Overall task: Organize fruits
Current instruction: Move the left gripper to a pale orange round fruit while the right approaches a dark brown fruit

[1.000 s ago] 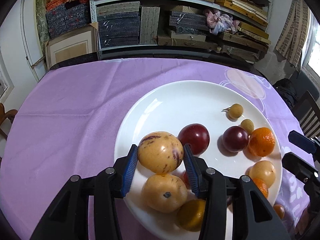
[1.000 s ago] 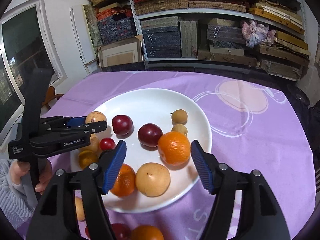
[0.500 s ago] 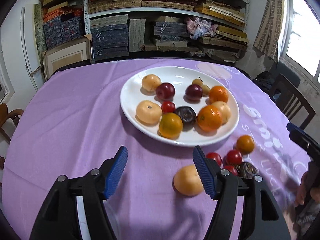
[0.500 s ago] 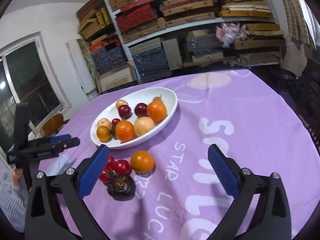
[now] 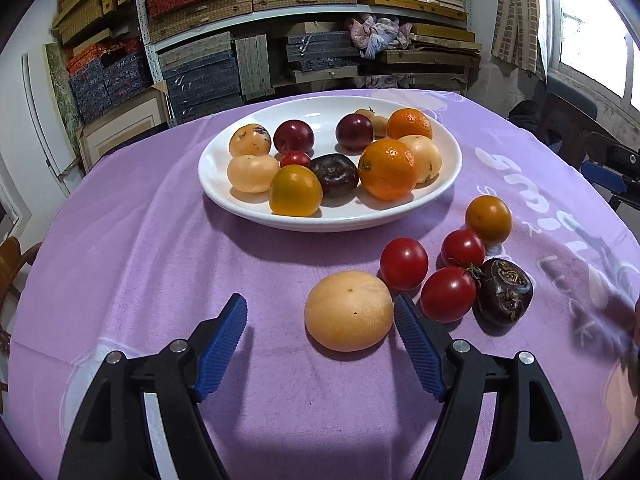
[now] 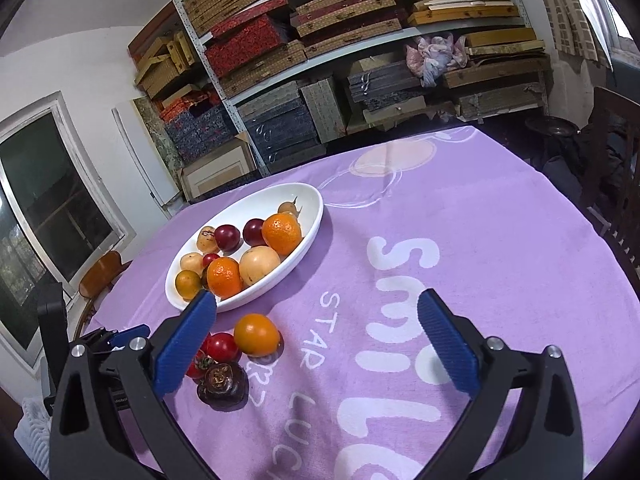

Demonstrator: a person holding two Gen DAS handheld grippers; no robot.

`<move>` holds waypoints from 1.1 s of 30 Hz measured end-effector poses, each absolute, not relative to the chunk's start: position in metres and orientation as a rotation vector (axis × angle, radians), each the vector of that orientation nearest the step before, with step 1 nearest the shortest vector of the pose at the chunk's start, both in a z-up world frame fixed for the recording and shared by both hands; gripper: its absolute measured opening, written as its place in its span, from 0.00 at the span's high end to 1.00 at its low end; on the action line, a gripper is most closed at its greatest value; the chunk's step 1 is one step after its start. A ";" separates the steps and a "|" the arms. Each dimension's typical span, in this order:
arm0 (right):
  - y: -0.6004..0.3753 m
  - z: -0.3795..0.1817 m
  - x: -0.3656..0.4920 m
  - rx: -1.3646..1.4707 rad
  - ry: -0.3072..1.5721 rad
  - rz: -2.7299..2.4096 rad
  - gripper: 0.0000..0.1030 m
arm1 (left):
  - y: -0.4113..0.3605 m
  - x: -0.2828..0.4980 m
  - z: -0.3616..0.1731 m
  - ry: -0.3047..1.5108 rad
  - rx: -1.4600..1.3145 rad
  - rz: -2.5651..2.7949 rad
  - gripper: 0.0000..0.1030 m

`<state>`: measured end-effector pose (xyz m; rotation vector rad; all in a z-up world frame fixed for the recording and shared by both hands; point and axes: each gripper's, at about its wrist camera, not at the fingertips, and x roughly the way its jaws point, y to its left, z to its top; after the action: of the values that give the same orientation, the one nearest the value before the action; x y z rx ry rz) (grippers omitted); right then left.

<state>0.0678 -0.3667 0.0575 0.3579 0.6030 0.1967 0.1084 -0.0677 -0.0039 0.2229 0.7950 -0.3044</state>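
A white plate (image 5: 224, 184) on the purple cloth holds several fruits; it also shows in the right wrist view (image 6: 308, 220). On the cloth near the plate lie a pale yellow-orange fruit (image 5: 349, 310), three red tomatoes (image 5: 403, 263), an orange fruit (image 5: 488, 219) and a dark purple fruit (image 5: 505, 298). My left gripper (image 5: 320, 320) is open and empty, low over the cloth, its right finger beside the pale fruit. My right gripper (image 6: 316, 328) is open and empty above the cloth, right of the loose orange fruit (image 6: 256, 334) and dark fruit (image 6: 222, 382).
Shelves of stacked boxes (image 5: 304, 20) stand behind the table. A wooden chair (image 6: 100, 276) is at the left edge, dark chairs (image 5: 568, 120) at the right. White lettering (image 6: 404, 280) is printed on the cloth.
Both grippers have pulled back from the plate towards the near side of the table. The left one let go of the pale fruit on the plate and now hangs open by the loose fruits.
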 end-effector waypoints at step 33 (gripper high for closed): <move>-0.357 0.051 0.075 0.325 0.648 0.201 0.04 | -0.018 0.095 0.011 0.714 0.169 -0.104 0.15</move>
<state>0.0753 -0.3570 0.0514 0.3251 0.6480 0.2007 0.0950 -0.0182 0.0110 0.1688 0.7141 -0.1039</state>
